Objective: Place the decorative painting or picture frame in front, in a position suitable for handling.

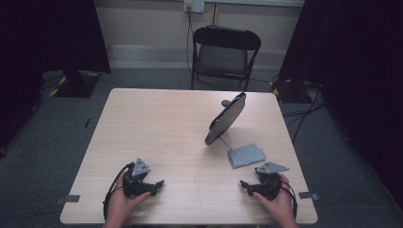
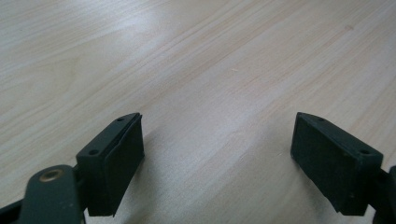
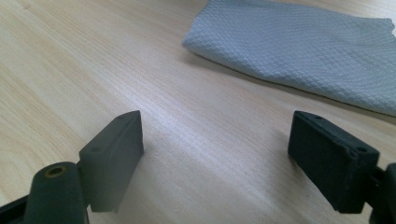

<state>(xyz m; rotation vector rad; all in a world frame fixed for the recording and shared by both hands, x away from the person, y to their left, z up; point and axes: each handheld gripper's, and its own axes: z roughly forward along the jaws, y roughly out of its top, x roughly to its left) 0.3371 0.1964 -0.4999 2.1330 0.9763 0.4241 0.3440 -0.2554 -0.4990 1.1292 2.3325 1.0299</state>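
left gripper (image 1: pixel 159 184): jaws wide, empty, parked on table (image 1: pixel 157 123)
right gripper (image 1: pixel 243 184): jaws wide, empty, nearest cloth (image 1: pixel 245 155)
mirror (image 1: pixel 226 118): propped tilted, awaiting wiping

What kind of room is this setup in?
Probably a lab or recording room: a bare wooden table ringed by black curtains, a folding chair against the wall, and cables on grey carpet.

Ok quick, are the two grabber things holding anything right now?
Left gripper: jaws open, holding nothing, over the table.
Right gripper: jaws open, holding nothing, near the grey cloth.
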